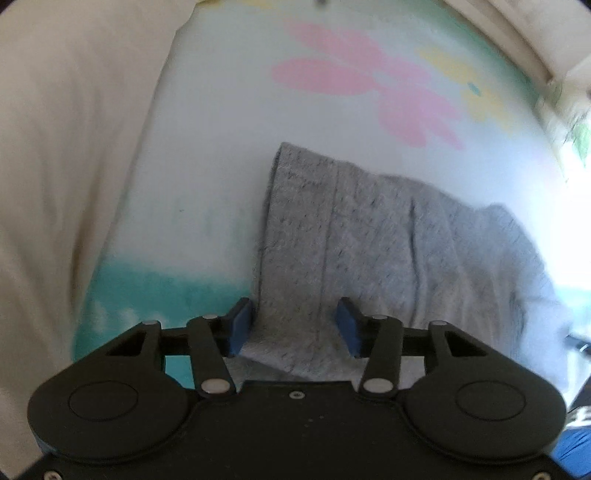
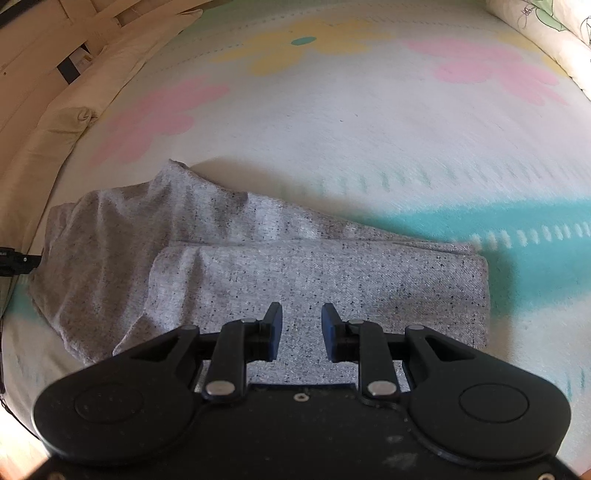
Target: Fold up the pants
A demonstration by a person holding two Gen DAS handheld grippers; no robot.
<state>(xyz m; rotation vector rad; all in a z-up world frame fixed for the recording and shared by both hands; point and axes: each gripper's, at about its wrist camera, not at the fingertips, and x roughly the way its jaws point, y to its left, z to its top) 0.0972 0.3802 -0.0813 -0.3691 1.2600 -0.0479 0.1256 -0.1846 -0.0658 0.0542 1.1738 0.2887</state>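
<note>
While both of your grippers sit low over the work, the grey pants (image 2: 258, 266) lie on the flower-printed blanket (image 2: 369, 129), already doubled over at least once: the right wrist view shows an upper layer with a straight folded edge at its right end, resting on a wider, rumpled layer that spreads out to the left and rear.

Your left gripper (image 1: 295, 325) has its jaws spread wide. A band of grey fabric runs up between the two blue pads (image 1: 238, 325); the left pad sits at the cloth's left edge, but the right pad stands apart from any pinch, and whether either pad actually touches the cloth cannot be told. Nothing is clamped there.

Your right gripper (image 2: 301, 328) has its jaws parted to a moderate gap, narrower than the left. The pants' upper layer shows through that gap and beneath the fingers (image 2: 273, 332). The fabric lies flat and unlifted, so no grip is evident; contact with the cloth cannot be confirmed.

Blanket detail: pink and yellow flowers toward the far side, a teal band (image 2: 517, 229) just beside the folded end of the pants. A cream sheet (image 1: 66, 147) borders the blanket on the left of the left wrist view. Cream padding (image 2: 74, 110) and slats (image 2: 55, 33) run along the far left of the right wrist view.
</note>
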